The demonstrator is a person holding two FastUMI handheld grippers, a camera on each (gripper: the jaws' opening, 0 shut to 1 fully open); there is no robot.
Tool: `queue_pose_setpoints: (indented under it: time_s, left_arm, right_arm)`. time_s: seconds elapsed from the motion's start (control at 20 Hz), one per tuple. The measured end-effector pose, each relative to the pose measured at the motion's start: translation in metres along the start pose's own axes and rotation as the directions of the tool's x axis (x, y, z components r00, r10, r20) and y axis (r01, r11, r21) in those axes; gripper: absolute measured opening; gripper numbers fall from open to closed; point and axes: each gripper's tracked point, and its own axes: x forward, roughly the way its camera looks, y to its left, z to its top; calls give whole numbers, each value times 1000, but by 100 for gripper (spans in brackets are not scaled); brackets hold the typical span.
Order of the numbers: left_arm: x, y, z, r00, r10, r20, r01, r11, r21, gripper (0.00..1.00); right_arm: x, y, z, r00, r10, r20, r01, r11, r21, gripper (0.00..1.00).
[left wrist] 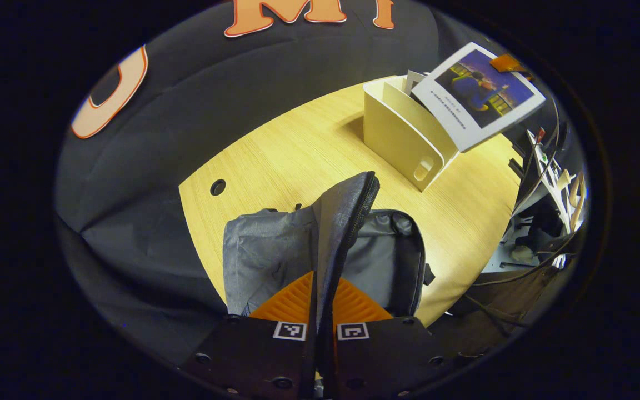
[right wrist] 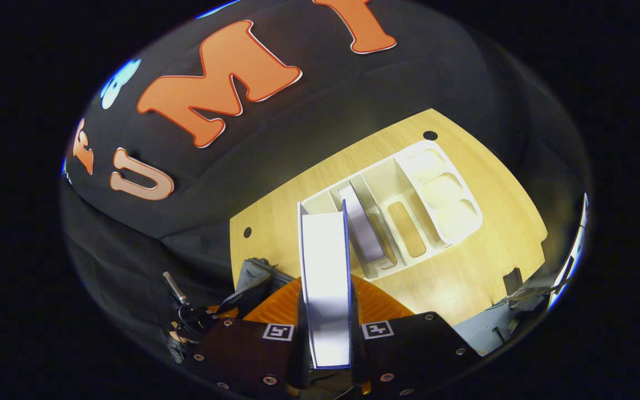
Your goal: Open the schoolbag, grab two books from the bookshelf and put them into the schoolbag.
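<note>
Two fingers of the left gripper (left wrist: pixel 320 311) are pressed together on the lifted flap (left wrist: pixel 348 222) of the grey schoolbag (left wrist: pixel 275 255) in the left gripper view, the zipper edge running up from between them. The schoolbag lies at the desk's (left wrist: pixel 298 150) near edge, its main compartment gaping open beside the raised flap. Toward the desk's far right corner stands the cream bookshelf (left wrist: pixel 403 136). Above it a book (left wrist: pixel 478 94) with a blue cover picture hangs tilted in the air, pinched at its upper corner by the right gripper (left wrist: pixel 506 62).

Seen from the right gripper view, the right gripper (right wrist: pixel 325 333) is clamped on that book (right wrist: pixel 325 278), both fingers flat against its covers and its page edge facing the camera. Below, the bookshelf (right wrist: pixel 436 194) sits mid-desk (right wrist: pixel 492 255), a second book (right wrist: pixel 361 222) leaning in one of its slots. A corner of the schoolbag (right wrist: pixel 253 278) shows at the desk's near edge, with the left gripper (right wrist: pixel 186 319) beside it.
</note>
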Motion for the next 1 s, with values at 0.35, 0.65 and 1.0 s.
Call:
queue_pose_setpoints:
  time_s: [0.35, 0.65, 1.0]
  left_arm:
    - [-4, 4, 0, 1000, 7, 23, -7, 1000, -5, 6]
    - [-11, 6, -2, 998, 21, 56, -18, 998, -56, 6]
    - [-26, 20, 6, 993, 40, 110, -26, 992, -125, 6]
  right_arm:
    - [12, 29, -82, 985, 160, -65, -160, 987, 16, 30]
    - [56, 67, -135, 953, 289, -93, -283, 957, 70, 30]
    - [116, 109, -184, 914, 381, -138, -367, 923, 113, 29]
